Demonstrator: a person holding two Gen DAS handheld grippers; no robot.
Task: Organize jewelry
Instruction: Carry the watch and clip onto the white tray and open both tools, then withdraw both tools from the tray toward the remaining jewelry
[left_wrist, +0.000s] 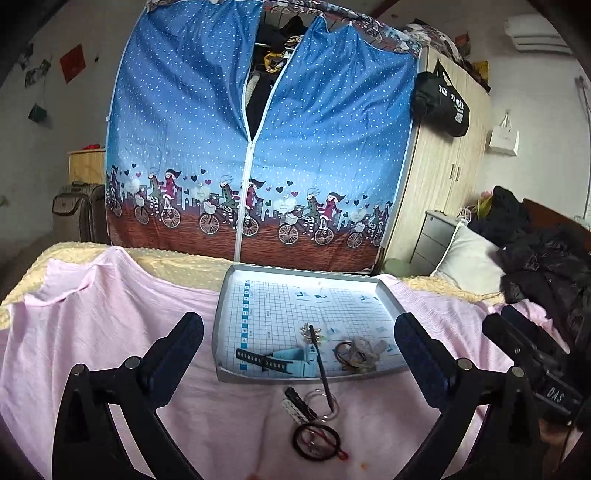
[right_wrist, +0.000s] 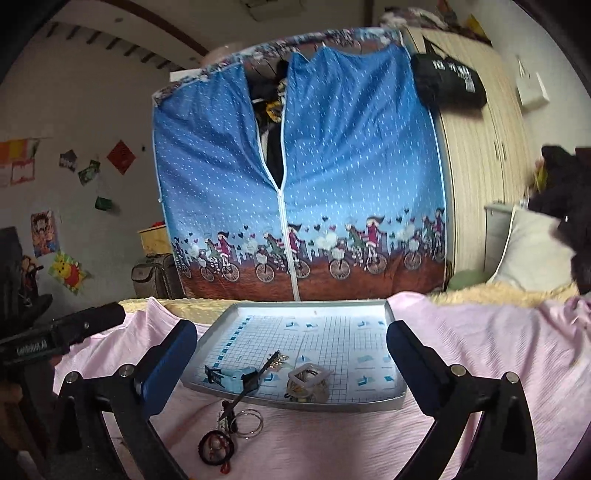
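A shallow grey tray (left_wrist: 229, 295) (right_wrist: 391, 402) with a grid sheet lies on a pink cloth. In it are a light-blue watch with a black strap (left_wrist: 280, 360) (right_wrist: 231, 376), a small sparkly piece (left_wrist: 308, 328), and a tangle of rings and clips (left_wrist: 356, 354) (right_wrist: 308, 384). A thin black stick (left_wrist: 323, 369) (right_wrist: 253, 384) leans from the tray over its front rim. On the cloth in front lie silver hoops (left_wrist: 323, 400) (right_wrist: 251, 421), a black-and-white hair clip (left_wrist: 297, 404) and a black hair tie (left_wrist: 316, 441) (right_wrist: 216, 448). My left gripper (left_wrist: 299, 350) and right gripper (right_wrist: 291, 350) both stand open and empty.
The pink cloth (left_wrist: 92, 314) covers a bed with a cream blanket (left_wrist: 177, 262). A blue fabric wardrobe (left_wrist: 258, 147) stands behind, a wooden wardrobe (left_wrist: 443, 166) to its right. Dark clothes (left_wrist: 546, 251) and a pillow (left_wrist: 469, 258) lie at right. The other gripper's body (left_wrist: 532, 350) sits right of the tray.
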